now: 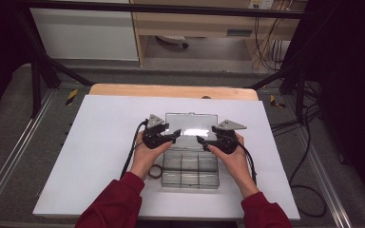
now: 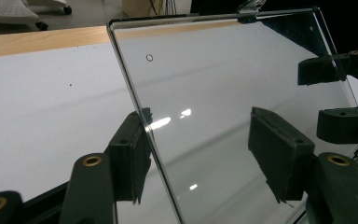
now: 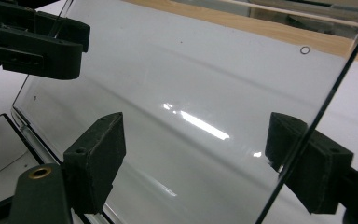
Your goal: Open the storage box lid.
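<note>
A clear plastic compartment box [image 1: 190, 172] stands on the white table sheet [image 1: 100, 142], its flat transparent lid [image 1: 190, 124] raised toward the back. My left gripper [image 1: 172, 136] reaches in at the lid's left edge, my right gripper [image 1: 202, 141] at its right edge. In the left gripper view the lid [image 2: 223, 70] runs between the jaws of the left gripper [image 2: 198, 126], one jaw on each side and a wide gap between them. In the right gripper view the right gripper [image 3: 193, 130] straddles the lid [image 3: 205, 70] the same way. Neither pair of pads presses on it.
A brown ring [image 1: 155, 171] lies on the sheet beside the box's front left corner. A bare wooden strip [image 1: 171, 90] runs along the far edge. Metal frame rails and cables [image 1: 309, 156] flank the table. Part of the box's base [image 3: 0, 140] is at lower left.
</note>
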Motion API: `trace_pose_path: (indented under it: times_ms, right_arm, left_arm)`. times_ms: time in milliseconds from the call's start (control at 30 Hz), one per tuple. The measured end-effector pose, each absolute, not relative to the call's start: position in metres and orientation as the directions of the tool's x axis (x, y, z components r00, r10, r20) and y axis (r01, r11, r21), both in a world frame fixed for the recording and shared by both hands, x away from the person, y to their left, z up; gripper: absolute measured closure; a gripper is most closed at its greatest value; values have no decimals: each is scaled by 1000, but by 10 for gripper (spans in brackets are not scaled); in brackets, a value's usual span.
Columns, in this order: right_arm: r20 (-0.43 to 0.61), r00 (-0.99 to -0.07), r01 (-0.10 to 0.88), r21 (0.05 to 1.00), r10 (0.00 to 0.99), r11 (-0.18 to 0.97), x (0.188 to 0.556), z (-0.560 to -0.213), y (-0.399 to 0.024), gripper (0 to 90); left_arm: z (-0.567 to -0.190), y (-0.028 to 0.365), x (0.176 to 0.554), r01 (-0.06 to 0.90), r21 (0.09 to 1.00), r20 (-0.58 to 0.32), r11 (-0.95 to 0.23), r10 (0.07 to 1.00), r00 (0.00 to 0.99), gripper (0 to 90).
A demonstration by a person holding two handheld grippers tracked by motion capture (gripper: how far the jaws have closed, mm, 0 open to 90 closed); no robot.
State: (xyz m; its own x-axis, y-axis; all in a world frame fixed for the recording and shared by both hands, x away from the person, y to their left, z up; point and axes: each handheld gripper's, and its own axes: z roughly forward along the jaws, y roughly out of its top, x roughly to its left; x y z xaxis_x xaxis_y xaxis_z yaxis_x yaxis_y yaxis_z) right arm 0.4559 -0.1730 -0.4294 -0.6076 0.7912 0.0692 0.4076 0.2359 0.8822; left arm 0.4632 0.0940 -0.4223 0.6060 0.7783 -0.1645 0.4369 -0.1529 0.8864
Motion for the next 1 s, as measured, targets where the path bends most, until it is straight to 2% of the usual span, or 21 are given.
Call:
trace_pose_path:
  times_ms: [300, 433, 700, 1000]
  right_arm:
    - [47, -598, 403, 880, 800, 250, 455, -430, -171, 150]
    - [26, -564, 405, 880, 826, 249, 453, -428, -171, 93]
    - [16, -542, 402, 883, 840, 243, 446, -422, -175, 75]
    - [-6, -541, 379, 891, 841, 250, 429, -416, -175, 66]
  left_arm:
    - [-425, 93, 465, 447, 882, -173, -148, 781, 600, 379]
    - [-426, 95, 463, 469, 869, -173, -157, 792, 585, 321]
    - [-423, 106, 450, 442, 882, -139, -162, 808, 573, 213]
    - [-413, 126, 425, 405, 902, -124, -147, 812, 571, 151]
